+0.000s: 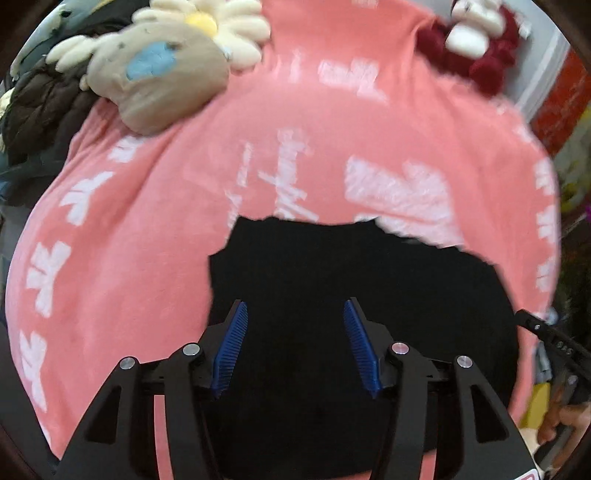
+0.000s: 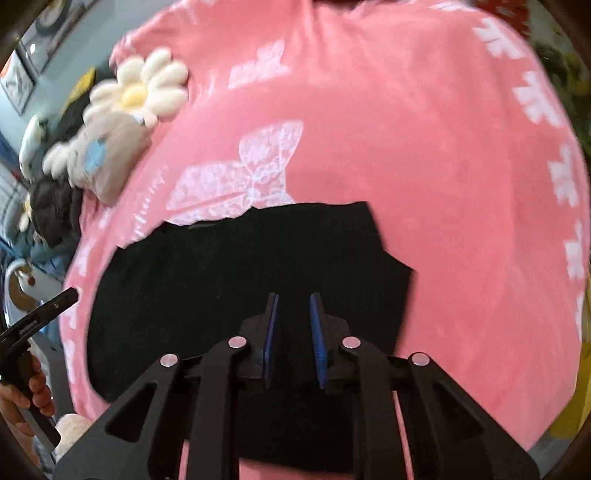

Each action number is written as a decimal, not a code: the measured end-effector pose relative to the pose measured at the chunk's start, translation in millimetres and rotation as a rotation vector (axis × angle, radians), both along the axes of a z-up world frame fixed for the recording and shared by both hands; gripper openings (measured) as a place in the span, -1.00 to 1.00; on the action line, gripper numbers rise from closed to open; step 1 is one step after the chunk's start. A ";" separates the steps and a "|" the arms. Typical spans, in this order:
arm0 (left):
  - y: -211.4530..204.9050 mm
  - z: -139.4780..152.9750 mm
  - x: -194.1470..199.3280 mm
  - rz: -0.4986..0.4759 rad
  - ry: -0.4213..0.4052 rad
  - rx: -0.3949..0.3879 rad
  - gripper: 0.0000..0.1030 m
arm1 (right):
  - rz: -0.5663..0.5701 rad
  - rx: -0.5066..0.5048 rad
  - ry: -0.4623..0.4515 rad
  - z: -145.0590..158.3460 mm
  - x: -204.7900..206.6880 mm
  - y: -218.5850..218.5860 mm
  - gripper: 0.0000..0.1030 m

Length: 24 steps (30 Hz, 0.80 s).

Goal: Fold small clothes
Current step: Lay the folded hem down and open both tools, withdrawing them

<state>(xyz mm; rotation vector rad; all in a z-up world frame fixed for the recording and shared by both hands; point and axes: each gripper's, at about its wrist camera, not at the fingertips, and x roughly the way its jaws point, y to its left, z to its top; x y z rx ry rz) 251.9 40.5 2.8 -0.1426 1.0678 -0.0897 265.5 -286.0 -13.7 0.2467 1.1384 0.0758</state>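
A small black garment (image 1: 351, 277) lies flat on a pink blanket (image 1: 147, 221) with white prints. My left gripper (image 1: 295, 302) hovers over the garment's near part, its blue pads wide apart with nothing between them. In the right wrist view the same black garment (image 2: 240, 266) lies on the pink blanket (image 2: 443, 184). My right gripper (image 2: 294, 295) is over it with a narrow gap between its pads. No cloth shows in that gap.
A grey plush toy (image 1: 159, 81) and a daisy cushion (image 1: 221, 22) lie at the blanket's far left, beside dark clothes (image 1: 37, 110). A red and white plush (image 1: 480, 55) sits at the far right. A hand (image 2: 33, 391) grips the other tool at the left edge.
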 end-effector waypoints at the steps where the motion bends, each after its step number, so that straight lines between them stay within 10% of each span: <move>1: -3.8 -17.9 16.2 -0.008 0.043 0.013 0.01 | -0.010 -0.036 0.029 -15.6 14.3 0.5 -0.70; 8: 11.7 -41.4 51.9 0.075 0.065 0.039 0.01 | -0.150 0.051 -0.026 11.1 11.7 -40.9 -0.60; 16: 24.7 -13.8 -39.8 -0.011 -0.013 -0.063 0.07 | -0.162 0.092 0.085 -5.7 -118.5 -52.1 -0.50; 19: 18.0 -25.0 -74.6 -0.025 0.017 -0.048 0.07 | -0.145 0.066 0.119 -26.3 -131.2 -42.5 -0.09; 24: 10.0 -49.6 -104.4 -0.011 0.120 0.011 0.11 | -0.132 0.021 0.105 -24.7 -133.5 -38.7 -0.83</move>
